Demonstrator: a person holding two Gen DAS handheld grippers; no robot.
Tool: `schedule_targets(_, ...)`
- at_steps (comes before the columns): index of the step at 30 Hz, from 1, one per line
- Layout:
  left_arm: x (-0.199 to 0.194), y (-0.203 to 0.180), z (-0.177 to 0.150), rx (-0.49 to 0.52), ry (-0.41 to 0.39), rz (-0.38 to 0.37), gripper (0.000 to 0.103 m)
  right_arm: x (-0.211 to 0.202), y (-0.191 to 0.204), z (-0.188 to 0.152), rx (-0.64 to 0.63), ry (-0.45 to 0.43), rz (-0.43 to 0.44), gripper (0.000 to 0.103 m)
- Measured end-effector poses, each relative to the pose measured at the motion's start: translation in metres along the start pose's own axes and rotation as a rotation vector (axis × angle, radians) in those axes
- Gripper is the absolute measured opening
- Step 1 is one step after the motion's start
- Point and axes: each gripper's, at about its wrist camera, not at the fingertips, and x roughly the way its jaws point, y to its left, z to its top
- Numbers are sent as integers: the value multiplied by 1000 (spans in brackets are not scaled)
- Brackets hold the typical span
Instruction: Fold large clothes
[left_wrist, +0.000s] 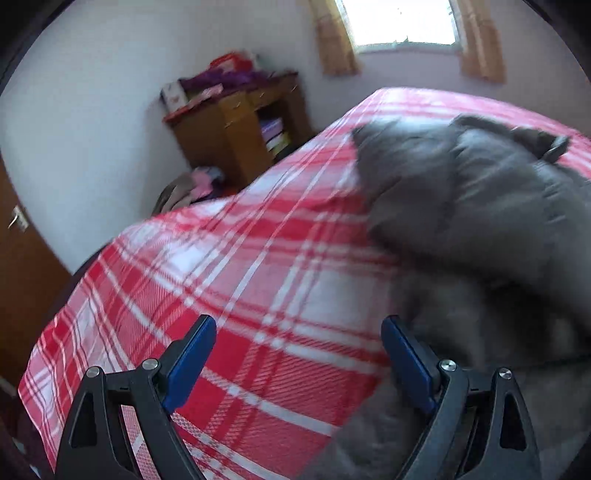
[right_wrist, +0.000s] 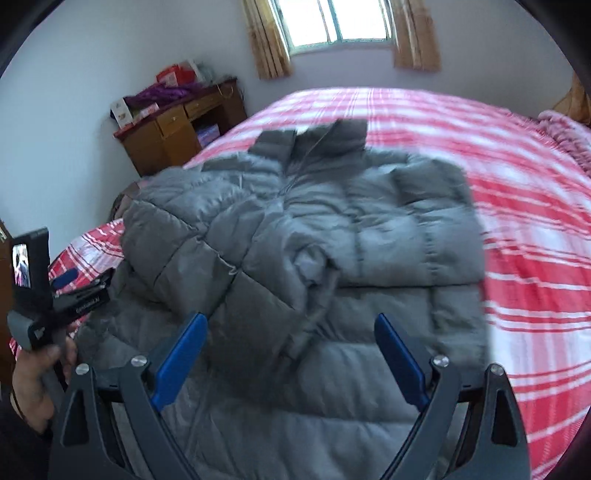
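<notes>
Looking along the left gripper (left_wrist: 299, 354), its jaws stand spread and empty over the red plaid bedspread (left_wrist: 229, 266), the grey puffer jacket (left_wrist: 461, 206) just beside them. From the right gripper (right_wrist: 291, 350), likewise released and holding nothing, the jacket (right_wrist: 303, 236) lies on the bedspread (right_wrist: 524, 229), one sleeve folded across. Pinching matching hem corners evenly would likely keep the next fold square.
</notes>
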Motion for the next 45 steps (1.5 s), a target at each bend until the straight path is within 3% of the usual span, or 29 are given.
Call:
schedule_targets(1,7,4,-3,-14,21,1,91,8,1,0,2,23,1,69)
schedule_targets(4,16,17,-4,-71,45,-58,92,26,1,0,5,63,18,40)
schedule_targets(7,18,16,-5,-68,35,-52,92,17,-2,2,-16,17,-28,27)
schedule_targets(10,17,14,-5,-59,24,-38,92,6,-14,9,-6,-28,-92,24)
schedule_targets(14,16,17,-5,-77,31,-28,96,2,-34,17,25,-40,-154,24)
schedule_targets(16,15,19,-5,-82,34,-27,96,5,-42,16,34,-34,-190,30)
schedule_targets(17,15,22,-5,-89,42,-24,96,8,-45,14,36,-23,-193,36)
schedule_targets(19,13,29,-4,-86,60,-29,96,10,-49,12,44,-17,-207,67)
schedule_targets(22,-6,38,9,-44,49,-48,96,-6,-59,9,75,-42,-207,69)
schedule_targets(26,-56,41,49,-46,-84,-124,96,-47,-68,20,110,-150,-224,69)
schedule_targets(31,-81,-5,102,-86,-135,-320,96,-50,-48,50,162,-213,-162,69)
schedule_targets(34,-63,-45,117,-116,-134,-366,96,-28,-32,58,163,-227,-149,69)
schedule_targets(38,-18,-86,117,-89,-81,-324,96,10,-20,62,159,-192,-120,69)
schedule_targets(42,38,-98,105,-75,19,-257,96,38,-23,62,145,-159,-146,69)
schedule_targets(45,64,-94,96,-107,61,-300,100,55,-31,58,135,-136,-165,69)
